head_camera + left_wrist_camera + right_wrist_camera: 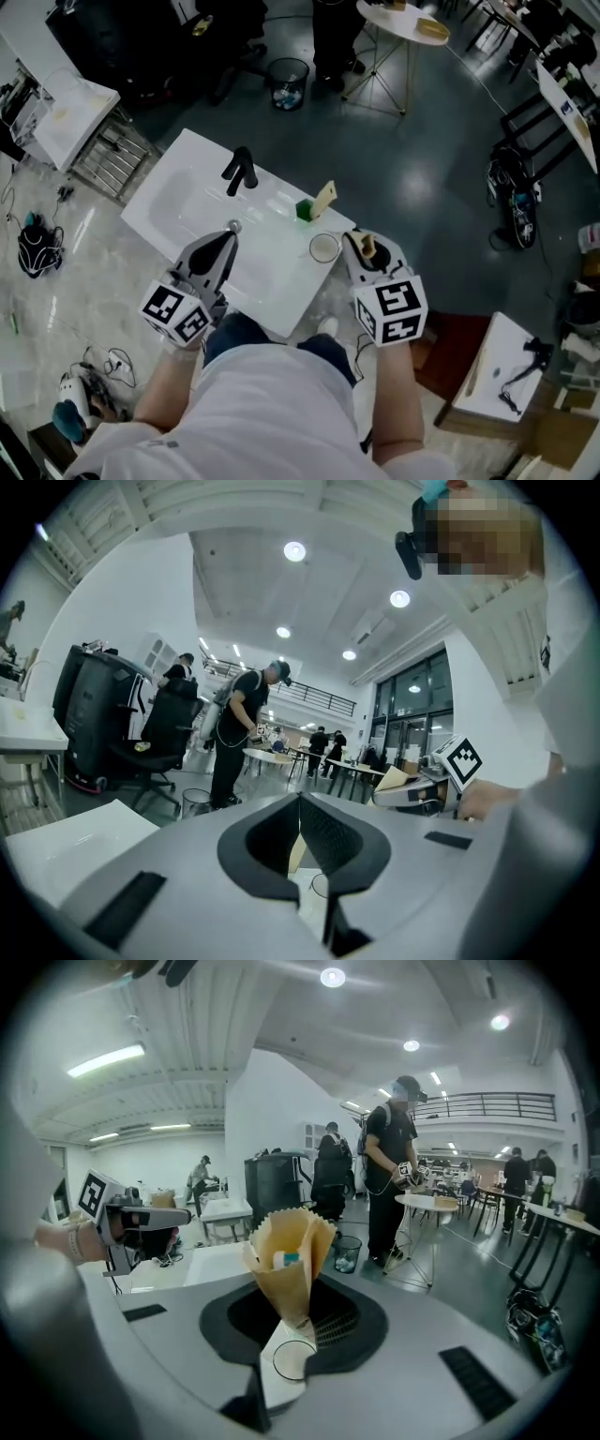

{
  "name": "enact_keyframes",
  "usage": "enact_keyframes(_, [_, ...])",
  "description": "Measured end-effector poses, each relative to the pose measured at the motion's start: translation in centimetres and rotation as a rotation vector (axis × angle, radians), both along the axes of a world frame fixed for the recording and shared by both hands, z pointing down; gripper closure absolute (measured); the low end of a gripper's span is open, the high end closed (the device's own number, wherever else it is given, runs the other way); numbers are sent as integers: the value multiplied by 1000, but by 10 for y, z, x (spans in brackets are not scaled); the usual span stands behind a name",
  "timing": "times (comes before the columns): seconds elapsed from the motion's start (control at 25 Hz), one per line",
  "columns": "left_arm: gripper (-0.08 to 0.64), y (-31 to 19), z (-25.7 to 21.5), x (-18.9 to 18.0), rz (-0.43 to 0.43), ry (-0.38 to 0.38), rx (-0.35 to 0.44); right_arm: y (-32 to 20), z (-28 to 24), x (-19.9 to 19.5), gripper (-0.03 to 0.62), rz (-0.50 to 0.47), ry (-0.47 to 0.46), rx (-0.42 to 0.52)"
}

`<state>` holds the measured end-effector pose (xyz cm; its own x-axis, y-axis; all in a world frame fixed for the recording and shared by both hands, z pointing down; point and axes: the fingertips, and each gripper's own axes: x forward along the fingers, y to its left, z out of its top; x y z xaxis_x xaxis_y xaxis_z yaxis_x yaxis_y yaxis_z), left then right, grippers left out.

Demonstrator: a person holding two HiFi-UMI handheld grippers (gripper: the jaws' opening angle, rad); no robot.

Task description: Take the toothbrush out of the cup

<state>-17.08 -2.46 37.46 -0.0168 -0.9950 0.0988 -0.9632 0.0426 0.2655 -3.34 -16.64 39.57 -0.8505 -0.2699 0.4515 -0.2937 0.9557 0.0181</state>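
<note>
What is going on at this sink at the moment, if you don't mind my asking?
A person stands at a white sink with a gripper in each hand. The right gripper is shut on a tan paper packet with something white and blue showing at its top, possibly the wrapped toothbrush. It is held close to the clear cup on the sink's edge, which looks empty. The left gripper is shut on nothing, over the basin.

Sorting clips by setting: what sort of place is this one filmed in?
Probably an open lab or workshop hall, not a real bathroom: the white washbasin with its black tap stands in the open among a round table, a waste bin and an office chair.
</note>
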Motion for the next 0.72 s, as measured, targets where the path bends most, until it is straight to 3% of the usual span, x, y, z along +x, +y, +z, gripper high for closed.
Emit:
enact_keyframes(0.32, [542,25,31,-78,158,12,-14,45,16,-69,528,120,42,12])
enact_keyframes(0.72, [541,41,41,-115,386,-25,-67,95,-1,-114,528,301,2,-32])
